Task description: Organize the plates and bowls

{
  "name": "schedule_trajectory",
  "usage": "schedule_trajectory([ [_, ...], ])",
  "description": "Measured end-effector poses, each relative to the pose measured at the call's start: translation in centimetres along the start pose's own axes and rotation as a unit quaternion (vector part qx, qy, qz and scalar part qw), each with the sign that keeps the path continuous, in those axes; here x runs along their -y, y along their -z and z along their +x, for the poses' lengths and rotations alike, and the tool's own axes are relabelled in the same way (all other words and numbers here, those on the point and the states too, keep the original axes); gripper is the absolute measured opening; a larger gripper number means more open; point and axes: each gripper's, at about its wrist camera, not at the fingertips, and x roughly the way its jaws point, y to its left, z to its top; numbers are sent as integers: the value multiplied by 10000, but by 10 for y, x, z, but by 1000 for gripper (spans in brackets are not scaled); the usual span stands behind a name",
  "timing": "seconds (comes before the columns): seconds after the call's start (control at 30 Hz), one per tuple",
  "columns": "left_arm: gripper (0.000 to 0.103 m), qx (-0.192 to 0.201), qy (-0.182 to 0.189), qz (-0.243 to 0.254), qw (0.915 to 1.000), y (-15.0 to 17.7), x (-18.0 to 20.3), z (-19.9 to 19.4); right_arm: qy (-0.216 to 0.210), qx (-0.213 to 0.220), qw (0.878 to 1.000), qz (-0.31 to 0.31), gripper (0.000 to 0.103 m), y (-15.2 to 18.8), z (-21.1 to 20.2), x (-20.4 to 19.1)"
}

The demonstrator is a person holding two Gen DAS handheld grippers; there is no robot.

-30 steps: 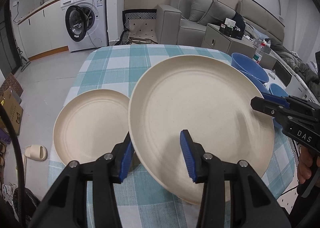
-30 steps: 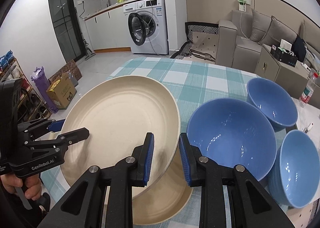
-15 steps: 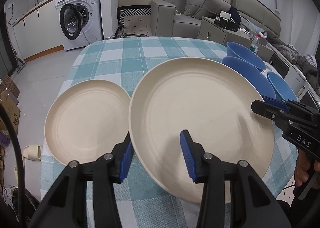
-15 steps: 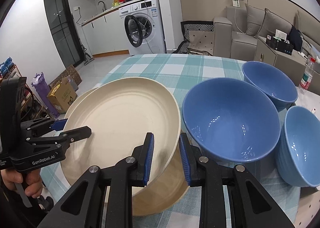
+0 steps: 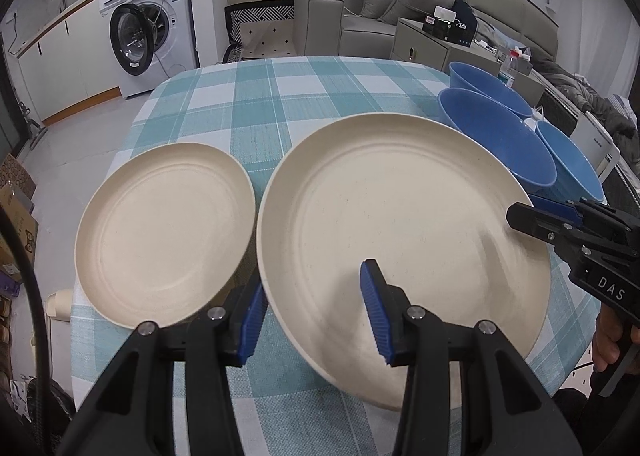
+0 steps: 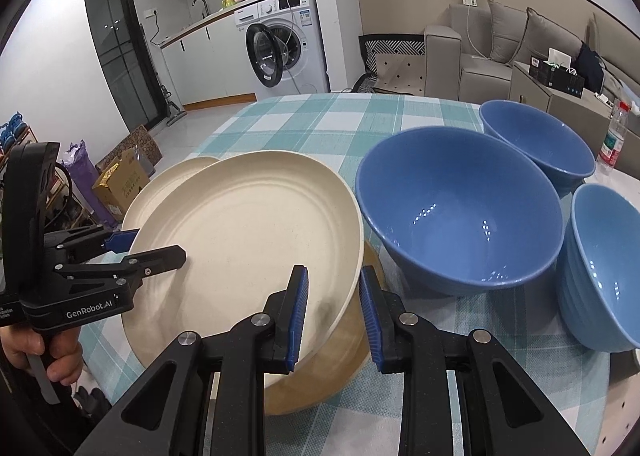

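A: The left gripper and right gripper each clamp a rim of the large round cream plate, held tilted above the checked teal tablecloth. How to set it down well?

B: Level it, lower both sides together, release last. To its left the smaller cream plate lies close; to its right the big blue bowl almost touches.

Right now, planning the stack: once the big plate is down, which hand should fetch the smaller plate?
Left. The left gripper holds the big plate beside the smaller plate; the right gripper holds it by the blue bowls.
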Motion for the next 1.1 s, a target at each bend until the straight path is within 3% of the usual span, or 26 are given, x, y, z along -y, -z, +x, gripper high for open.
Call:
schedule_trajectory([
  [1.1,46,-345,-161,356,9986,11,15,26,192,-426,9989,-33,30,19,24,8],
])
